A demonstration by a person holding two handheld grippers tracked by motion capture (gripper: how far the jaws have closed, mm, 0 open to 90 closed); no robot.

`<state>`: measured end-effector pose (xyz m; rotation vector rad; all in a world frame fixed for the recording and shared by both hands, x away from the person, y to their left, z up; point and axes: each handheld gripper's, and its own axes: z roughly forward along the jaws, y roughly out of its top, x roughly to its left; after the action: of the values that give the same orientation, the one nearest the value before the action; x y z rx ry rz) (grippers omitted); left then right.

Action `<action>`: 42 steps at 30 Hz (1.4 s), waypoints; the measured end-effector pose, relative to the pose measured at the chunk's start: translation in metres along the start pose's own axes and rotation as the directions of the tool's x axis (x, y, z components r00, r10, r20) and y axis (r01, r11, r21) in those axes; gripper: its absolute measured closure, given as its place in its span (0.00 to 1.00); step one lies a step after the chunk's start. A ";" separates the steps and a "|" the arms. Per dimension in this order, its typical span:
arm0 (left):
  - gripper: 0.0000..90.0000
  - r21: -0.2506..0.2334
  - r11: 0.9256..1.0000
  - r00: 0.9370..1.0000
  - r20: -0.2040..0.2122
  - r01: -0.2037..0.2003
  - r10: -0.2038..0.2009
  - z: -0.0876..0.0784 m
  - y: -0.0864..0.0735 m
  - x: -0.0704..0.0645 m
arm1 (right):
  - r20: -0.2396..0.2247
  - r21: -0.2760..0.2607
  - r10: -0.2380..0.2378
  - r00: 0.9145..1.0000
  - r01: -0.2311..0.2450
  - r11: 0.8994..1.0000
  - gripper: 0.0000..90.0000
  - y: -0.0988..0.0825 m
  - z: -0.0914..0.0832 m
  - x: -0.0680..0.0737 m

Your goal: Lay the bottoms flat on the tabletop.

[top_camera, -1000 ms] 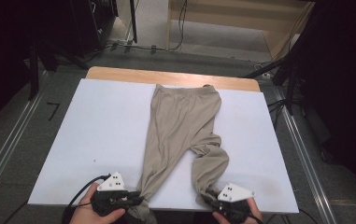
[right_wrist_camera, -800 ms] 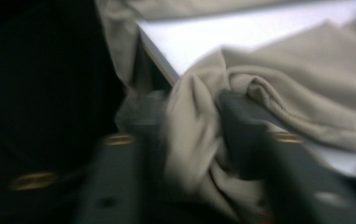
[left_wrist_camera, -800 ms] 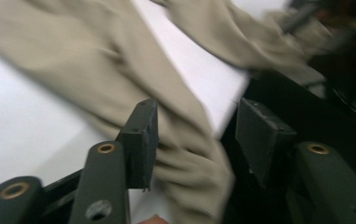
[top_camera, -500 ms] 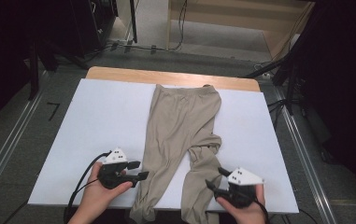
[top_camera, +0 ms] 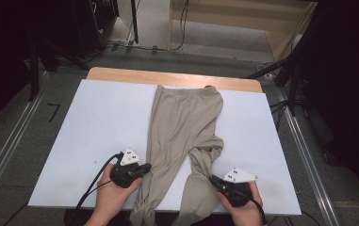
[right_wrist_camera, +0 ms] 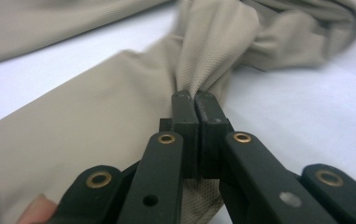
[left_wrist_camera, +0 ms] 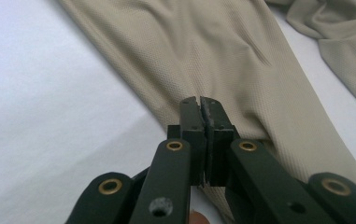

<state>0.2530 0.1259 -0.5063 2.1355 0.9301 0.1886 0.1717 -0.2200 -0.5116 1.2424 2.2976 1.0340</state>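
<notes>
While trousers (top_camera: 184,127) drape, white tabletop (top_camera: 97,122), grey floor (top_camera: 21,117)

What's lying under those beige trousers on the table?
A white sheet lies under the beige knit trousers, covering a light wooden tabletop whose far edge shows. Whatever is directly beneath the fabric is covered; the cuffs hang off the near edge.

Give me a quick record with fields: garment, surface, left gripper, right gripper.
garment: beige trousers, waist at the far end, one leg bunched
surface: white table
left gripper: fingers shut, pinching the edge of the straight leg
right gripper: fingers shut, pinching a fold of the bunched leg
</notes>
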 end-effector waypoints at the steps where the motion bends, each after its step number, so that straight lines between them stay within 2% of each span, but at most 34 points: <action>1: 1.00 -0.009 1.000 1.000 0.010 0.012 -0.012 -0.002 0.000 0.002 | -0.011 -0.002 -0.021 1.000 0.021 1.000 0.96 -0.001 -0.007 0.006; 3: 1.00 -0.034 0.999 0.999 0.034 0.036 -0.035 -0.010 -0.001 0.008 | -0.025 -0.007 -0.036 0.999 0.035 0.999 0.96 -0.003 -0.016 0.014; 5: 0.99 -0.063 0.997 0.995 0.083 0.055 -0.049 -0.017 -0.001 0.014 | -0.021 0.001 -0.053 0.998 0.053 0.999 0.96 -0.006 -0.026 0.021; 6: 0.95 -0.052 0.996 0.991 0.121 0.066 -0.059 -0.020 -0.001 0.017 | -0.009 0.010 -0.061 0.998 0.061 0.998 0.95 -0.008 -0.030 0.025; 7: 0.83 -0.044 0.997 0.990 0.125 0.069 -0.063 -0.022 -0.001 0.018 | 0.002 0.018 -0.072 0.997 0.072 0.997 0.88 -0.011 -0.034 0.029; 8: 0.72 -0.033 0.998 0.991 0.123 0.057 -0.053 -0.026 -0.003 0.017 | -0.008 0.012 -0.073 0.997 0.073 0.997 0.78 -0.013 -0.035 0.031; 9: 0.65 -0.032 0.998 0.991 0.122 0.054 -0.050 -0.028 -0.005 0.016 | -0.015 -0.008 -0.061 0.998 0.061 0.998 0.69 -0.014 -0.038 0.034; 11: 0.58 -0.031 0.998 0.988 0.140 0.062 -0.057 -0.035 -0.012 0.014 | -0.047 -0.049 -0.064 0.997 0.062 0.997 0.64 -0.013 -0.040 0.040; 12: 0.57 -0.024 0.998 0.986 0.155 0.066 -0.061 -0.039 -0.017 0.012 | -0.066 -0.070 -0.077 0.995 0.072 0.995 0.62 -0.010 -0.040 0.044; 14: 0.55 -0.020 0.998 0.986 0.157 0.057 -0.053 -0.043 -0.024 0.006 | -0.088 -0.096 -0.104 0.991 0.095 0.991 0.60 -0.002 -0.034 0.055; 16: 0.54 -0.014 0.999 0.982 0.182 0.053 -0.049 -0.049 -0.032 -0.005 | -0.139 -0.097 -0.115 0.984 0.103 0.990 0.57 0.006 -0.020 0.067; 18: 0.51 -0.011 1.000 0.980 0.200 0.027 -0.024 -0.053 -0.038 -0.016 | -0.170 -0.092 -0.134 0.976 0.120 0.989 0.53 0.013 -0.003 0.081; 21: 0.51 0.021 0.999 0.986 0.166 -0.035 0.031 -0.057 -0.047 -0.030 | -0.192 -0.074 -0.164 0.968 0.152 0.986 0.44 0.021 0.024 0.099; 23: 0.53 0.048 0.997 0.987 0.152 -0.057 0.049 -0.056 -0.054 -0.036 | -0.206 -0.061 -0.144 0.968 0.134 0.989 0.43 0.024 0.040 0.108; 25: 0.68 0.068 0.994 0.987 0.145 -0.080 0.069 -0.053 -0.057 -0.039 | -0.213 -0.063 -0.144 0.966 0.134 0.989 0.43 0.027 0.051 0.115; 26: 0.77 0.069 0.993 0.988 0.127 -0.095 0.085 -0.052 -0.058 -0.041 | -0.217 -0.065 -0.154 0.964 0.143 0.988 0.45 0.029 0.056 0.119; 27: 0.86 0.077 0.993 0.987 0.139 -0.091 0.080 -0.052 -0.057 -0.040 | -0.216 -0.065 -0.169 0.962 0.158 0.985 0.51 0.030 0.059 0.123; 28: 0.92 0.075 0.993 0.986 0.151 -0.089 0.077 -0.052 -0.056 -0.040 | -0.207 -0.062 -0.190 0.960 0.181 0.981 0.63 0.032 0.062 0.128; 29: 0.94 0.074 0.993 0.985 0.154 -0.088 0.076 -0.053 -0.055 -0.039 | -0.190 -0.065 -0.210 0.959 0.201 0.977 0.72 0.033 0.063 0.130; 30: 0.95 0.069 0.994 0.985 0.158 -0.084 0.072 -0.055 -0.054 -0.037 | -0.187 -0.059 -0.224 0.957 0.216 0.975 0.87 0.034 0.063 0.131; 31: 0.96 0.062 0.996 0.984 0.172 -0.068 0.057 -0.058 -0.054 -0.034 | -0.195 -0.043 -0.227 0.954 0.223 0.974 0.96 0.036 0.062 0.131; 32: 0.96 0.053 0.997 0.982 0.186 -0.054 0.044 -0.061 -0.053 -0.031 | -0.188 -0.033 -0.228 0.955 0.226 0.974 0.98 0.037 0.059 0.128; 34: 0.97 0.036 0.999 0.980 0.196 -0.025 0.018 -0.069 -0.052 -0.023 | -0.188 -0.035 -0.210 0.960 0.207 0.978 0.98 0.038 0.048 0.117; 35: 0.97 0.025 1.000 0.981 0.195 -0.012 0.007 -0.073 -0.052 -0.018 | -0.175 -0.038 -0.199 0.964 0.195 0.980 0.98 0.039 0.040 0.109; 37: 0.97 0.013 1.000 0.980 0.198 0.013 -0.015 -0.078 -0.052 -0.009 | -0.163 -0.057 -0.149 0.975 0.141 0.988 0.98 0.038 0.024 0.090; 39: 0.97 0.007 1.000 0.984 0.178 0.026 -0.027 -0.078 -0.053 -0.003 | -0.143 -0.069 -0.131 0.981 0.123 0.990 0.98 0.036 0.016 0.079; 40: 0.97 0.013 1.000 0.990 0.143 0.008 -0.010 -0.076 -0.055 -0.001 | -0.102 -0.067 -0.136 0.985 0.129 0.989 0.98 0.034 0.014 0.075; 41: 0.93 0.019 1.000 0.991 0.132 0.014 -0.016 -0.073 -0.056 0.000 | -0.052 -0.061 -0.144 0.988 0.141 0.988 0.97 0.032 0.014 0.070; 42: 0.82 0.020 0.999 0.988 0.148 0.030 -0.032 -0.072 -0.057 0.001 | -0.063 -0.067 -0.115 0.991 0.111 0.992 0.88 0.029 0.014 0.066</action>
<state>0.1919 0.1939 -0.4982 2.1184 0.8800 0.0051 0.1598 -0.1490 -0.4967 1.0558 2.3355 1.1144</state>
